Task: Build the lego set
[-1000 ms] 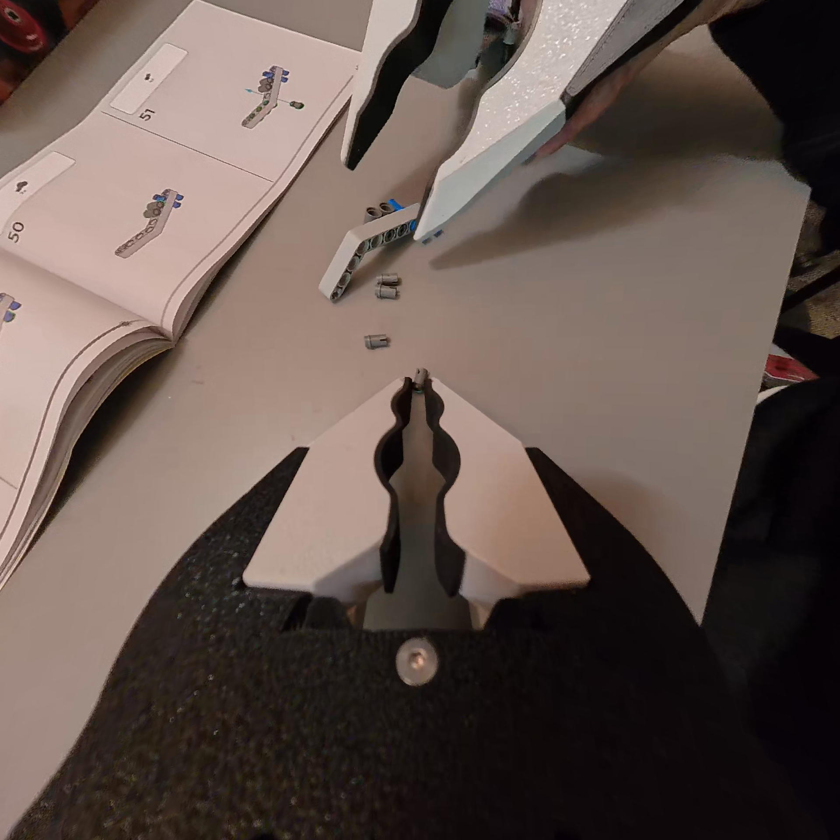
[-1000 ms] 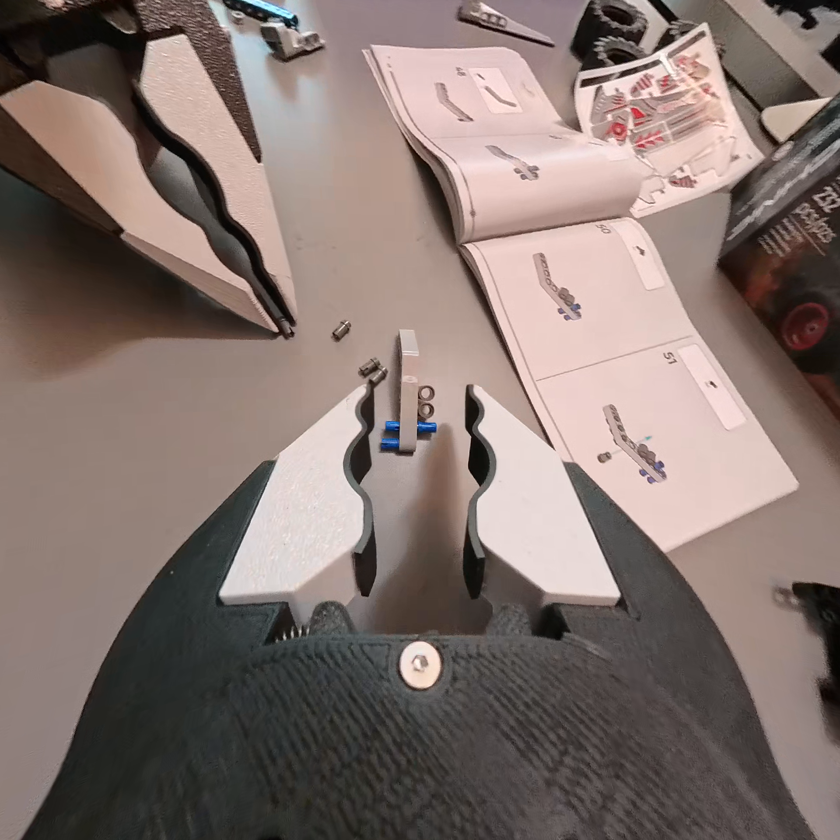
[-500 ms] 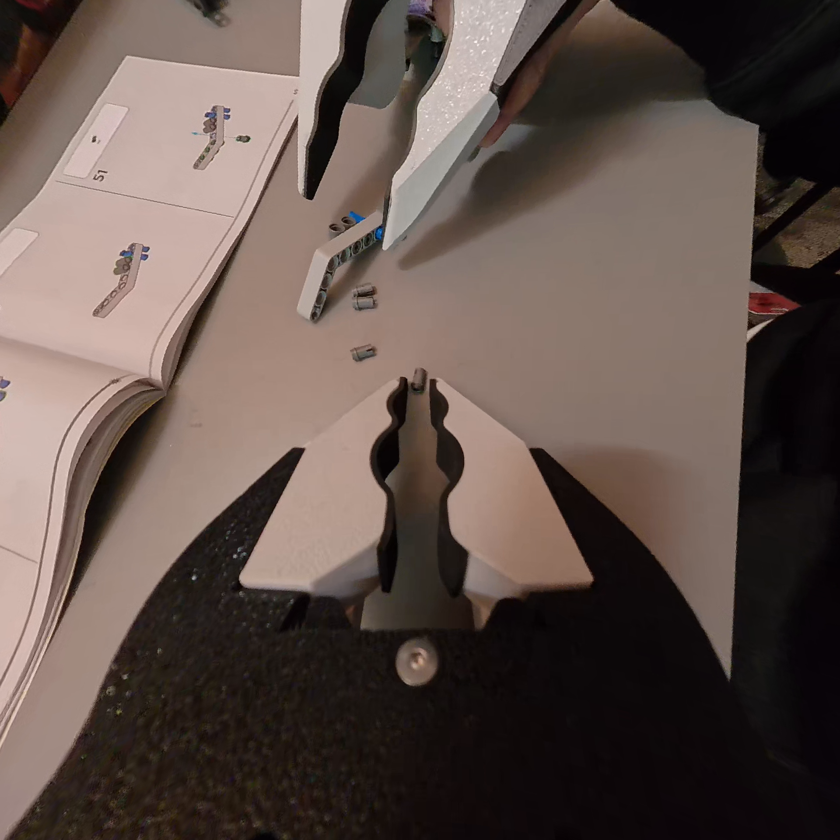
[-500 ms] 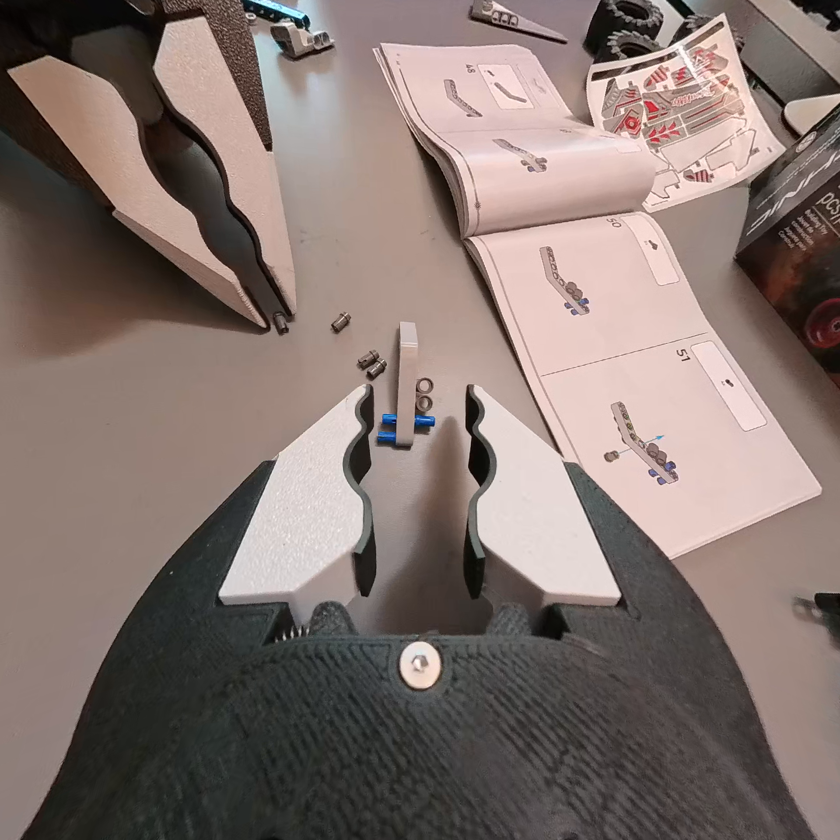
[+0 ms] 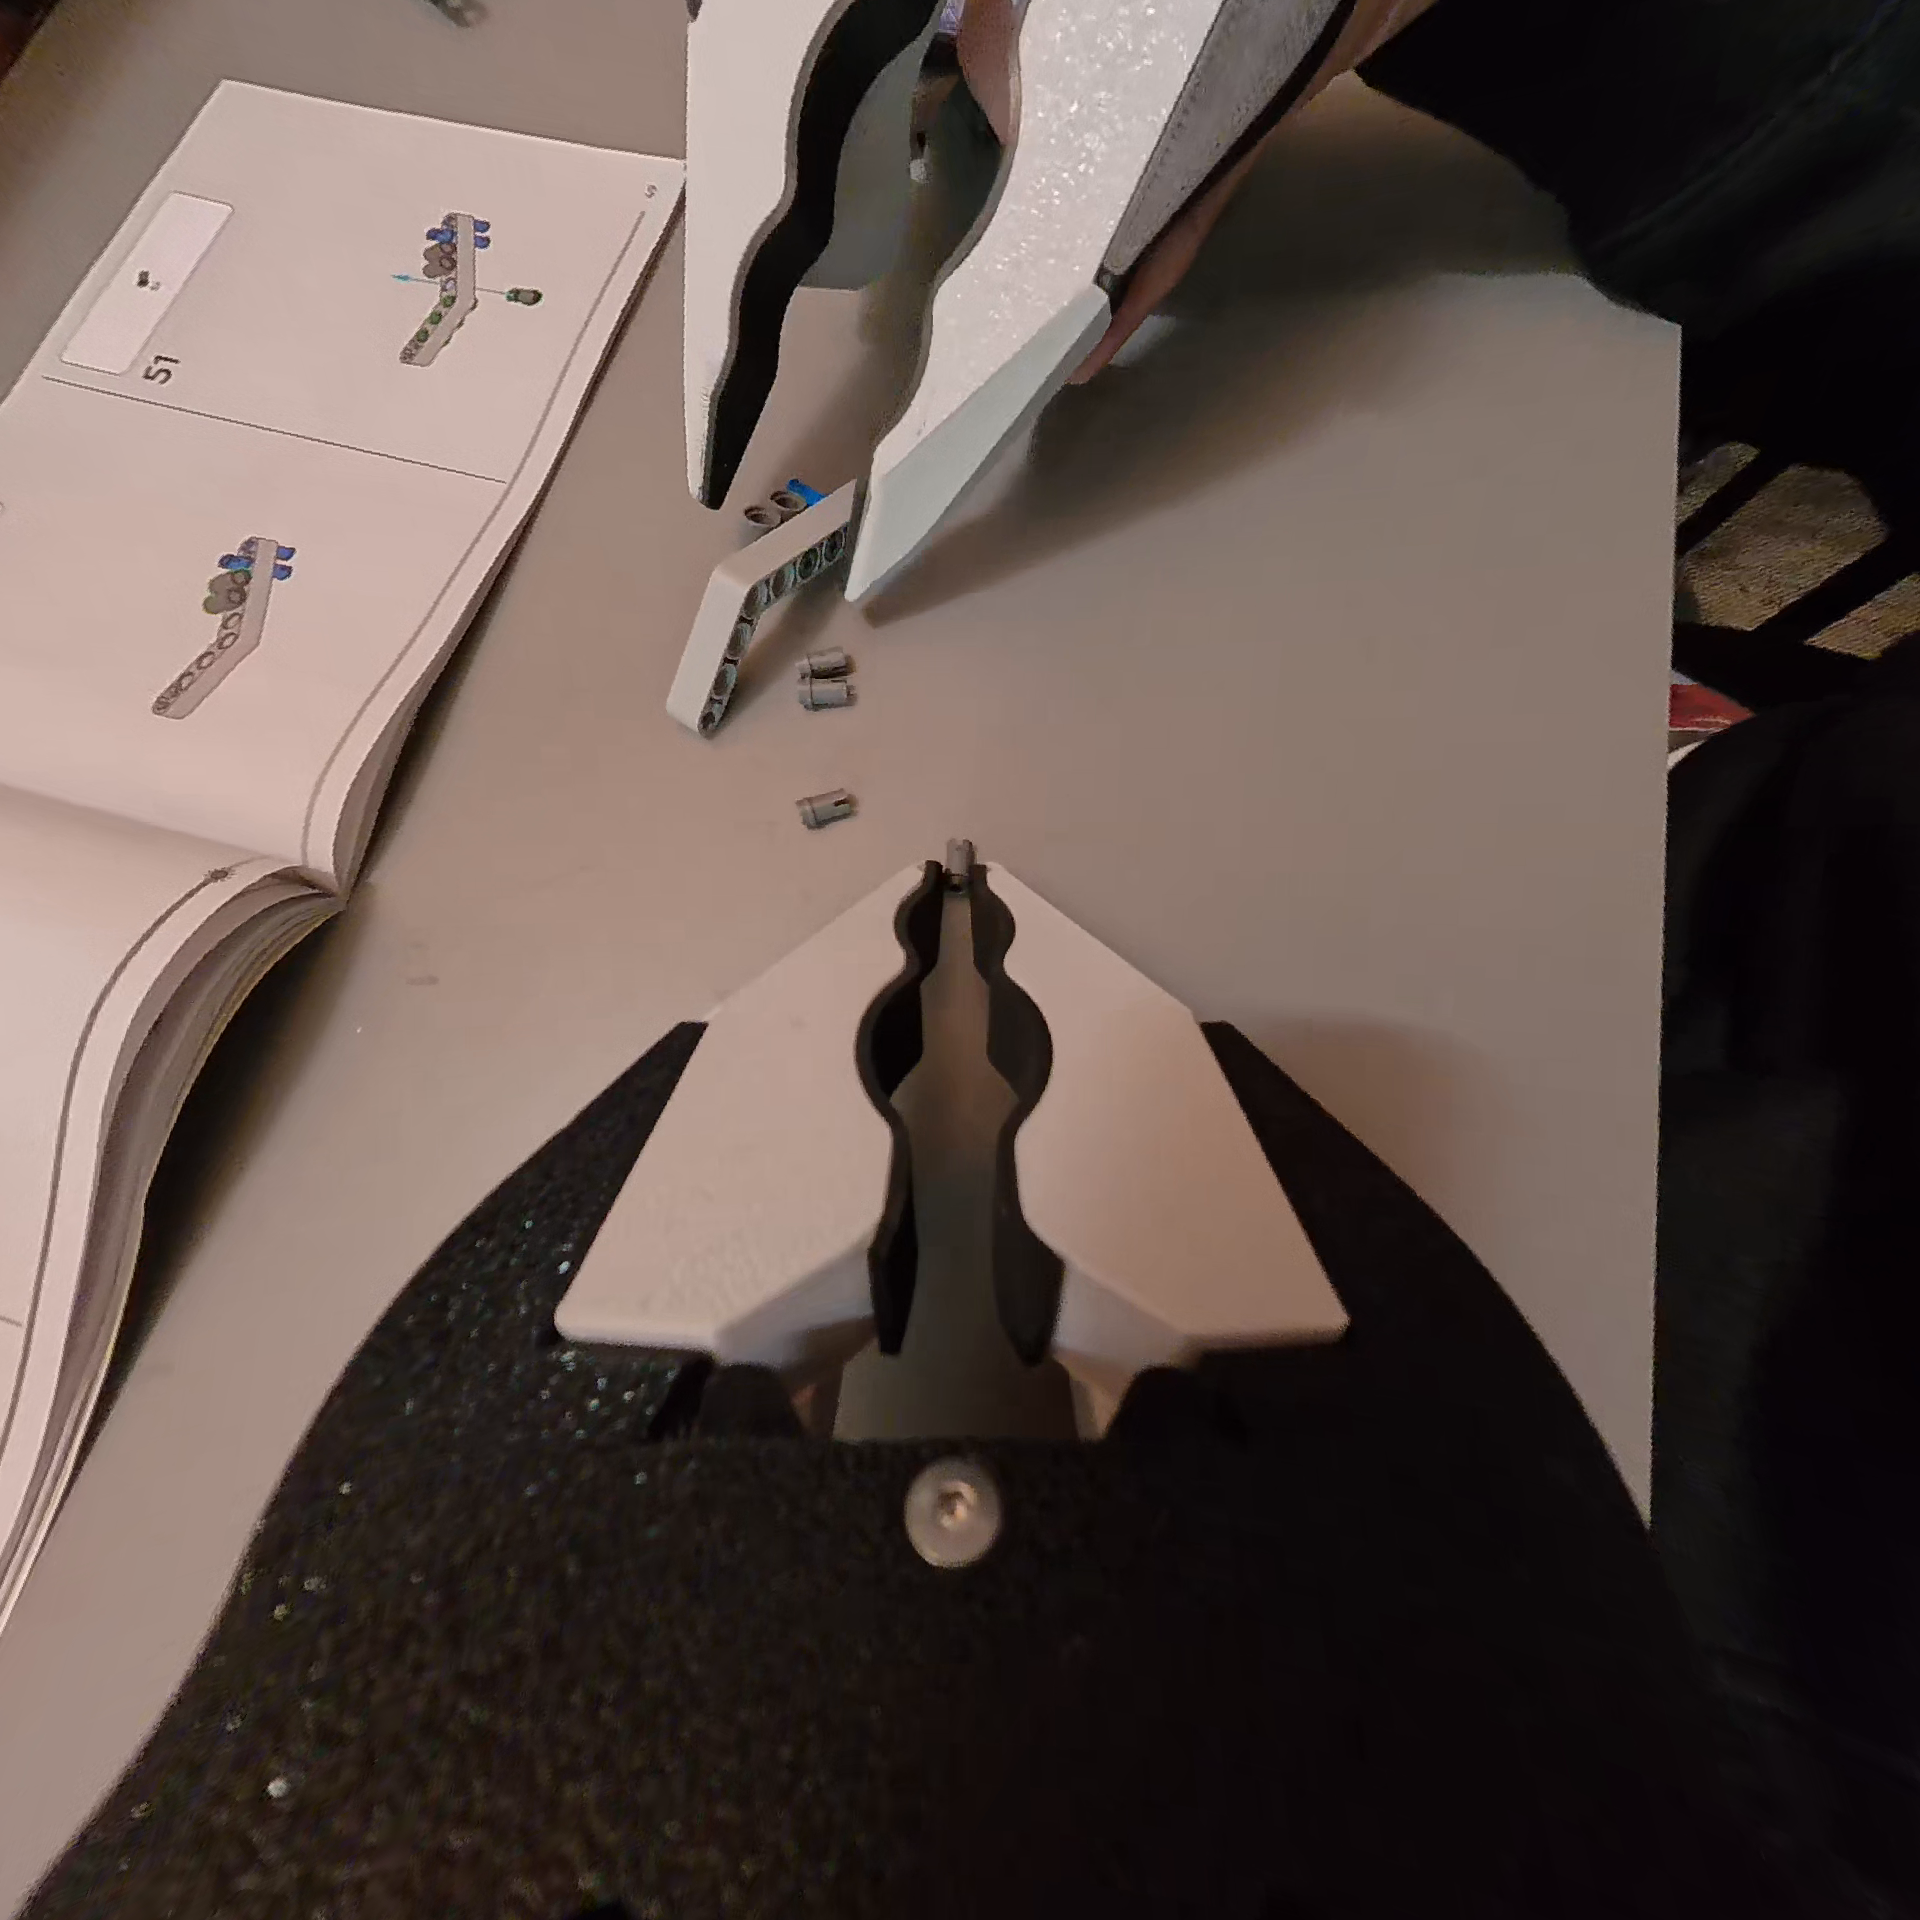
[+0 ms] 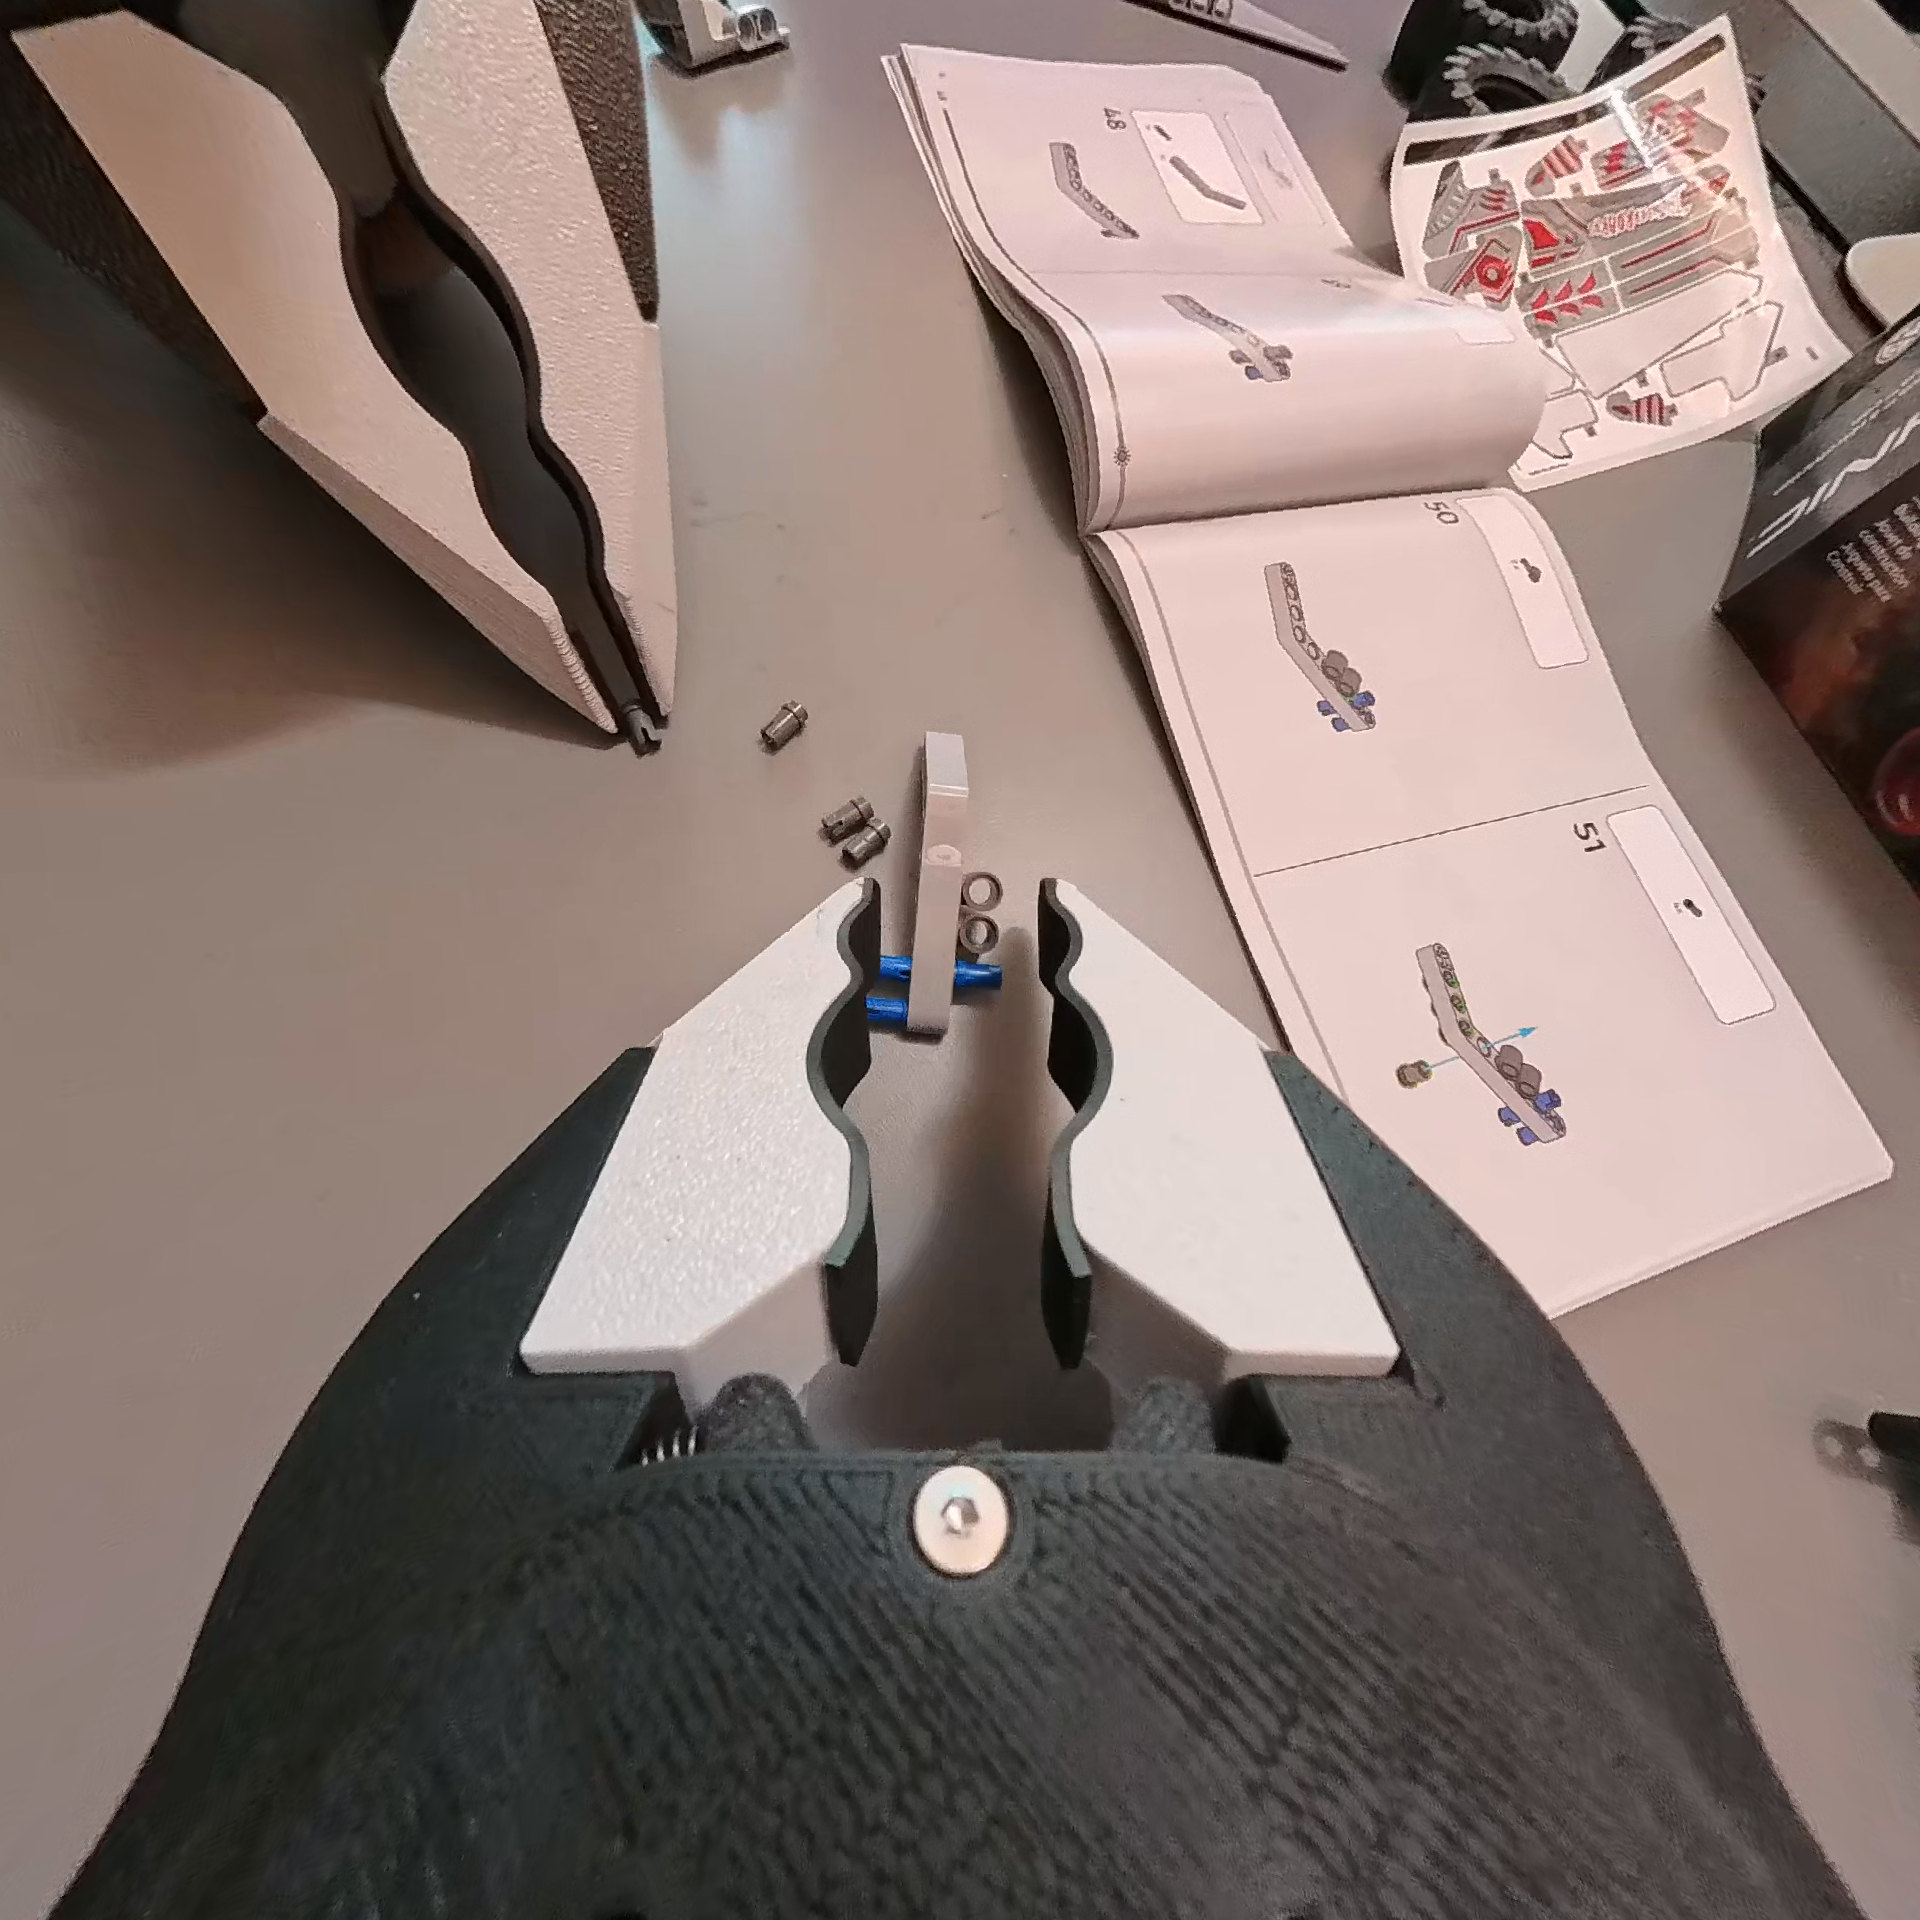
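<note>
Your left gripper (image 5: 958, 871) pinches a grey pin (image 5: 960, 858) at its tips, ready for insertion. Your right gripper (image 6: 956, 894) gapes around the bent beam (image 6: 938, 883), likely to steady it.

Both grippers have pale grey wavy-edged fingers (image 6: 748, 1091), textured black bodies and a silver screw (image 6: 961, 1530).

I see a grey table (image 6: 312, 987). On it near the middle lies a bent grey beam (image 6: 940, 883) with blue pins, three small grey pins (image 6: 854, 826) just left of it. An open instruction booklet (image 6: 1455, 831) lies right; a sticker sheet (image 6: 1590, 260) far right.
</note>
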The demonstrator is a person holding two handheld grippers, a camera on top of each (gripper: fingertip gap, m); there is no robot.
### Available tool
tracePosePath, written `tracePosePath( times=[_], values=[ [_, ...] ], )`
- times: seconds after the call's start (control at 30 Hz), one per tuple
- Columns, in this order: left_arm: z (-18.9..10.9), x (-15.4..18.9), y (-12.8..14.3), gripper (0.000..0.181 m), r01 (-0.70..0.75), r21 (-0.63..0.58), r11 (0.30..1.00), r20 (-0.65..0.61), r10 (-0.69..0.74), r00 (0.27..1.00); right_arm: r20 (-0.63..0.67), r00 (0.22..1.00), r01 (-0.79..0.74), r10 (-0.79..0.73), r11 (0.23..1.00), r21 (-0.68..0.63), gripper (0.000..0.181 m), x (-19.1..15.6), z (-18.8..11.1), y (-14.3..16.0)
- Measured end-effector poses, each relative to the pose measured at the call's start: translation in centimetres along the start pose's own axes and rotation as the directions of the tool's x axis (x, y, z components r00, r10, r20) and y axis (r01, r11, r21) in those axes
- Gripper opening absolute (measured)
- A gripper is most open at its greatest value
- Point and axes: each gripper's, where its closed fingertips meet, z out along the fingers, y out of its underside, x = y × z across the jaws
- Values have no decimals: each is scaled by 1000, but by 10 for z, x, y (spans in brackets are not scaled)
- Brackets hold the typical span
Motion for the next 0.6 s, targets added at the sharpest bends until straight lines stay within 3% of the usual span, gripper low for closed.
tracePosePath(
  times=[0.37, 0.5, 0.6],
  values=[
    [2, -2, -2, 3, 25, 2, 1000, -34, -25, 999, -25, 1000, -10, 8, 999, -47, 15, -1, 8, 2],
    [3, -8, -4, 2, 63, 1, 998, -32, -63, 997, -127, 992, -33, 26, 998, -52, 15, 10, 9, 1],
    [-6, -20, -29, 3, 130, 132, 983, -28, -127, 991, -256, 964, -74, 65, 997, -25, 15, 28, 7, -3]
  ],
)
